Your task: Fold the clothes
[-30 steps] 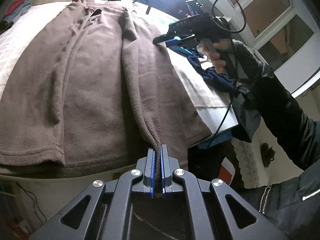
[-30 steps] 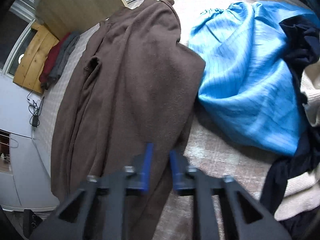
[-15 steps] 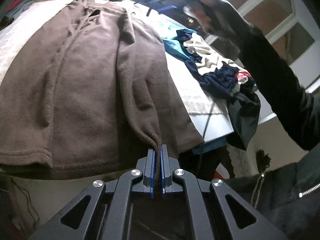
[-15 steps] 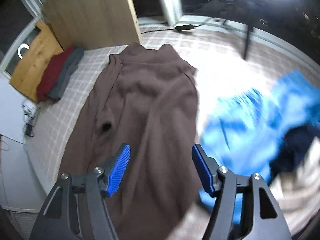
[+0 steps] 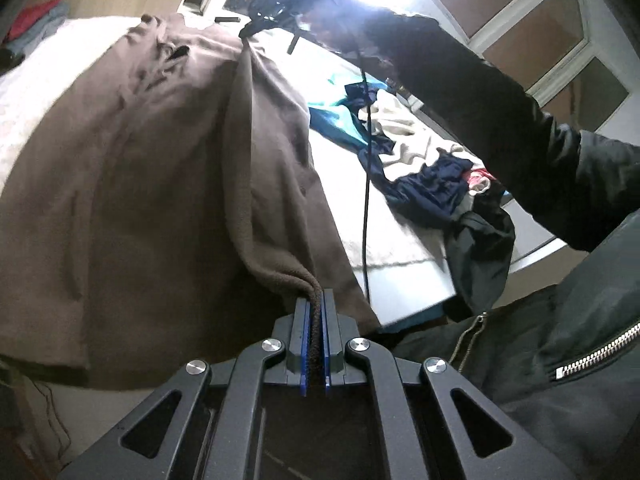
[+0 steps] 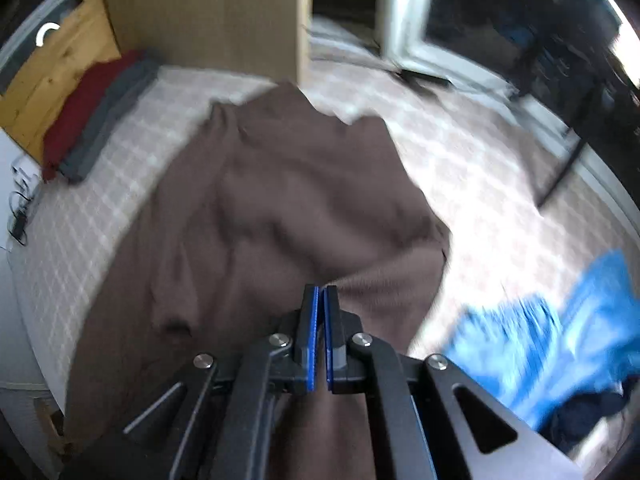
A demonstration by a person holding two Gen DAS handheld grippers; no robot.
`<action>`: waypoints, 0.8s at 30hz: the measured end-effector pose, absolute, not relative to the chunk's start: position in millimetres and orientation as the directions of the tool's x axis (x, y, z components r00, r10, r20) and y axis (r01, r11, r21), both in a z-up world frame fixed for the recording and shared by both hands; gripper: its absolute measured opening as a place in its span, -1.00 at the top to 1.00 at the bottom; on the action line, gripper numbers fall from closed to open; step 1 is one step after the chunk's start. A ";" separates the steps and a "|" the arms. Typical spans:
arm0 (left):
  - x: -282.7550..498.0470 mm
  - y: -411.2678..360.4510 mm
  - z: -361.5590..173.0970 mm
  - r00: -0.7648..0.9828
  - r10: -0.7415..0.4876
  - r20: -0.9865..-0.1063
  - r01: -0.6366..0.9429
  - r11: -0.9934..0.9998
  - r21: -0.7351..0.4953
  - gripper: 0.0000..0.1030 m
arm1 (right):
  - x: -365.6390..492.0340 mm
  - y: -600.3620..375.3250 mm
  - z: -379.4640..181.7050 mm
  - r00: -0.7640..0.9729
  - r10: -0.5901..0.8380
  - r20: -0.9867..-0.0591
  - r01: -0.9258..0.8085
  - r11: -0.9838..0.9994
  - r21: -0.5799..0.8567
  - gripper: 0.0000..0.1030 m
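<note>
Nearest us, our left gripper (image 5: 316, 316) has its fingers clamped on the hem of the brown fleece top (image 5: 160, 184), which lies spread on the bench (image 5: 400, 248). Farther up the top, our right gripper (image 6: 320, 312) pinches its edge, fingers together. Beyond lies a blue garment (image 6: 560, 328).

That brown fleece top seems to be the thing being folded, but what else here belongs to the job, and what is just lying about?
In the job:
brown fleece top
left gripper, shut on its hem
right gripper, shut on its far edge

Lying about:
blue garment
heap of mixed clothes
red and grey folded stack
</note>
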State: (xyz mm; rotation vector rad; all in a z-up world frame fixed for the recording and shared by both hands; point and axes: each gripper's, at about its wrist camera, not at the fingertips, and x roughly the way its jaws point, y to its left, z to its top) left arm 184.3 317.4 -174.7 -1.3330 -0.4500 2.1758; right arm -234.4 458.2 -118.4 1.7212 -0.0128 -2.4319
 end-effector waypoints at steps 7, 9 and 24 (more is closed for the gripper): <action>178.3 298.1 -192.7 -0.333 0.582 -0.742 -0.207 -0.812 -0.545 0.92 | -210.9 477.6 -110.2 -0.307 -0.232 -0.923 0.073 -0.973 0.220 0.50; 179.1 294.7 -193.6 -0.325 0.588 -0.741 -0.208 -0.808 -0.551 0.92 | -204.8 480.2 -108.1 -0.298 -0.252 -0.921 0.066 -0.968 0.243 0.50; 181.6 290.9 -194.1 -0.298 0.589 -0.751 -0.262 -0.807 -0.529 0.92 | -85.9 538.6 -121.2 -0.285 -0.294 -0.912 -0.067 -0.943 0.325 0.34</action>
